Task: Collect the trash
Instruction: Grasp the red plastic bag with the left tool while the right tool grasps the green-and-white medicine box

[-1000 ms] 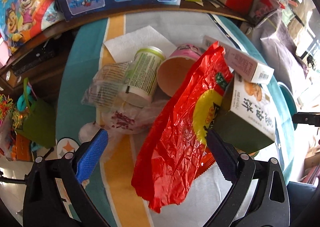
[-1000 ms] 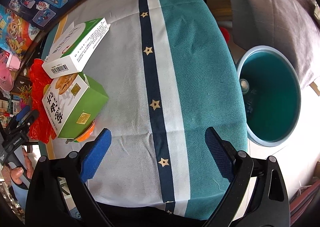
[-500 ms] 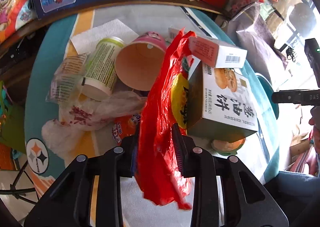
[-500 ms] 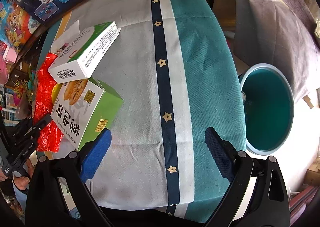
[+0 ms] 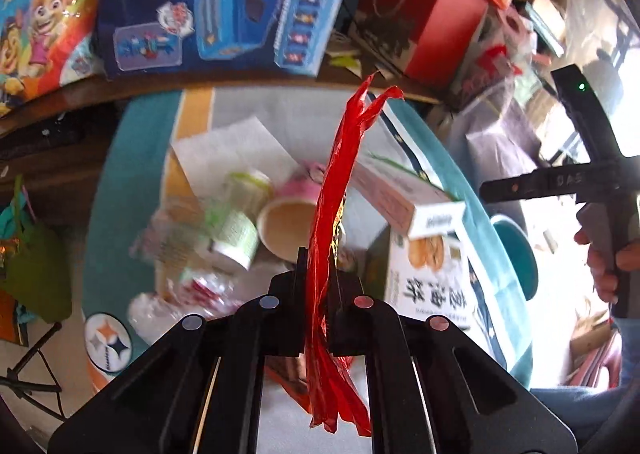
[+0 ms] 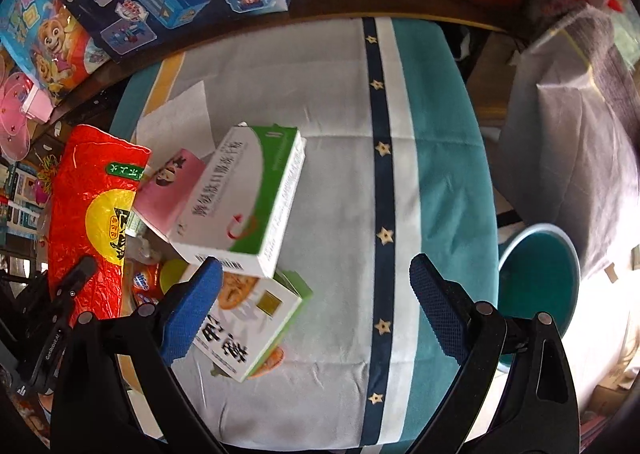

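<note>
Red wrapper (image 5: 334,189) pinched in left gripper (image 5: 318,278) jaws.

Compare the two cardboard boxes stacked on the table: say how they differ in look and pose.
The white-and-green medicine box lies on top, resting on the green biscuit box and jutting past it; the biscuit box sits below, on the tablecloth. The medicine box is slimmer and flatter; the biscuit box is blockier. The medicine box bears a red swirl mark and barcode; the biscuit box shows biscuit pictures and bold black characters. Both are closed cardboard cartons.

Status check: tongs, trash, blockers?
Left tongs shut on red wrapper. Right tongs open, empty, over boxes. Teal bin beside table, path unobstructed.
</note>
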`<state>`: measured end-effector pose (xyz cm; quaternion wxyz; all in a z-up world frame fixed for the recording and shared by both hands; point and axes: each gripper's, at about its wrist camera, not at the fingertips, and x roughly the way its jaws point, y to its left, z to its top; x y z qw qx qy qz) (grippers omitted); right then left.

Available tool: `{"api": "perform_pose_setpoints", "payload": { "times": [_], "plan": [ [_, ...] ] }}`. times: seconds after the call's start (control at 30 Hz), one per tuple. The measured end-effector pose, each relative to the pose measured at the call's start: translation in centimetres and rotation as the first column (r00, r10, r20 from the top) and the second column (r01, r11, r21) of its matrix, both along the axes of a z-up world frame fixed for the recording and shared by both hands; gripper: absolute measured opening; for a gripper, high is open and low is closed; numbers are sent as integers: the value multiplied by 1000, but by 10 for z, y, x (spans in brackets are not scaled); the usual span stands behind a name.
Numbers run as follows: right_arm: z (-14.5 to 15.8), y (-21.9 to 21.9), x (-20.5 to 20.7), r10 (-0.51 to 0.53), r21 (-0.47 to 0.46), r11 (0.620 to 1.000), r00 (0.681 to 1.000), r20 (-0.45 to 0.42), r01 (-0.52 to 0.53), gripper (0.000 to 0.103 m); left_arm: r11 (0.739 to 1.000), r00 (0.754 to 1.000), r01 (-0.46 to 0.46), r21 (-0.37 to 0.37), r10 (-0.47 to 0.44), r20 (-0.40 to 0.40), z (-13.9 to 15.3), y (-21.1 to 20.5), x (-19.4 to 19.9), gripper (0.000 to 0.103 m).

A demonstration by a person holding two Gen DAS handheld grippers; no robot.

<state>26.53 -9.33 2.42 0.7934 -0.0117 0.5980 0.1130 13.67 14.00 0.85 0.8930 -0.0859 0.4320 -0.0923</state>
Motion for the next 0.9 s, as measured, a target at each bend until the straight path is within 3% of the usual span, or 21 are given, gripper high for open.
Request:
{"api": "perform_pose_setpoints", "payload": {
  "times": [0.2,0.47,0.53,0.9],
  "plan": [
    [-20,49,42,80,-8,997,993,-85,-81,91,996,997,-77,-51,75,-29,-8,22,17,7],
    [-62,82,74,118,-20,992,973,-197,-124,90,995,995,-84,-56,81,-55,-14,28,29,7],
    [-64,82,74,129,-3,991,974,-186,-132,78,995,995,-82,-53,79,-56,-13,26,31,7],
    [-20,38,44,100,96,991,994,-47,-95,75,997,998,-56,-51,55,-13,10,3,18,7]
  ]
}}
